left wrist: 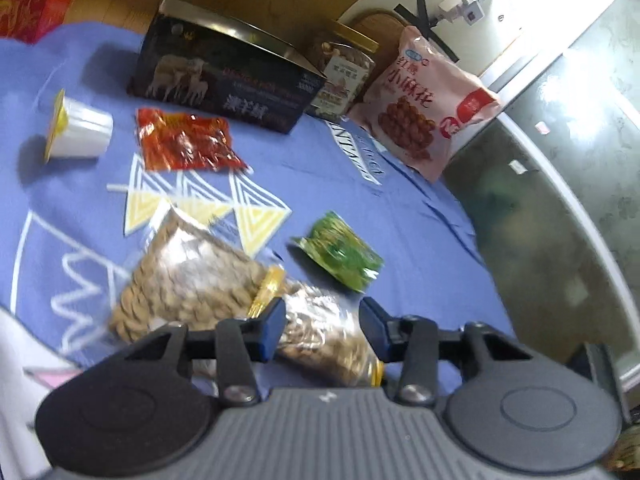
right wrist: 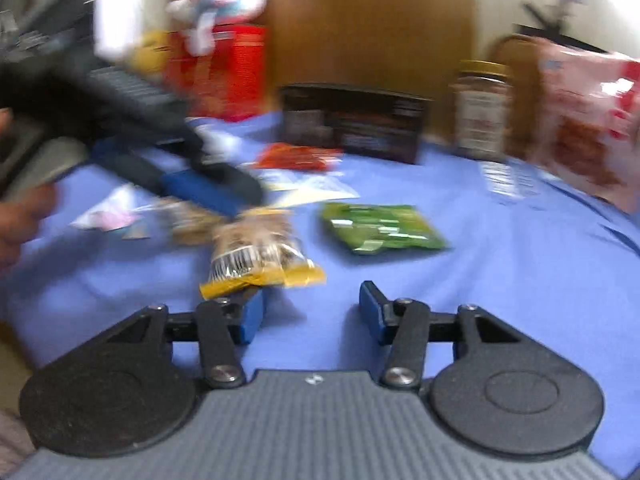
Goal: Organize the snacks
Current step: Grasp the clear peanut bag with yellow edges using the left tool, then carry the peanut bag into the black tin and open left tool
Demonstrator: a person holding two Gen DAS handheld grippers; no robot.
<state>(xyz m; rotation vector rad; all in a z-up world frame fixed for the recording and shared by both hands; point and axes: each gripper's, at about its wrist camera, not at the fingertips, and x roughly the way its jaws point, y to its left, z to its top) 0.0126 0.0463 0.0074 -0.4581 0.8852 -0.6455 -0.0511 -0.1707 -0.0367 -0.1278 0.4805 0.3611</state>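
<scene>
- Left wrist view: left gripper (left wrist: pixel 322 330) hangs low over the blue cloth (left wrist: pixel 400 216), jaws apart, a clear nut bag (left wrist: pixel 324 332) lying in the gap between them.
- Cannot tell whether the pads press on that bag; the left pad (left wrist: pixel 272 330) looks close to it, the right pad stands off.
- A second, bigger nut bag (left wrist: pixel 184 276) lies just left of the first, touching it.
- Green packet (left wrist: pixel 340 256) sits just beyond the nut bag, to its right, apart from it.
- Red packet (left wrist: pixel 186 142) lies farther back and left of the nut bag; white cup (left wrist: pixel 80 128) on its side, left of that.
- Black box (left wrist: pixel 224 76), jar (left wrist: pixel 340 76) and pink bag (left wrist: pixel 424 108) stand in a row well behind the nut bag.
- Right wrist view: right gripper (right wrist: pixel 312 316) has jaws apart, only cloth between them.
- Nut bag's yellow seal (right wrist: pixel 260 278) lies just ahead of the right gripper's left finger (right wrist: pixel 250 316), near its tip.
- View is blurred; the left gripper reaches down onto the far end of the nut bag.
- Green packet lies right of the nut bag, well ahead of the right gripper.
</scene>
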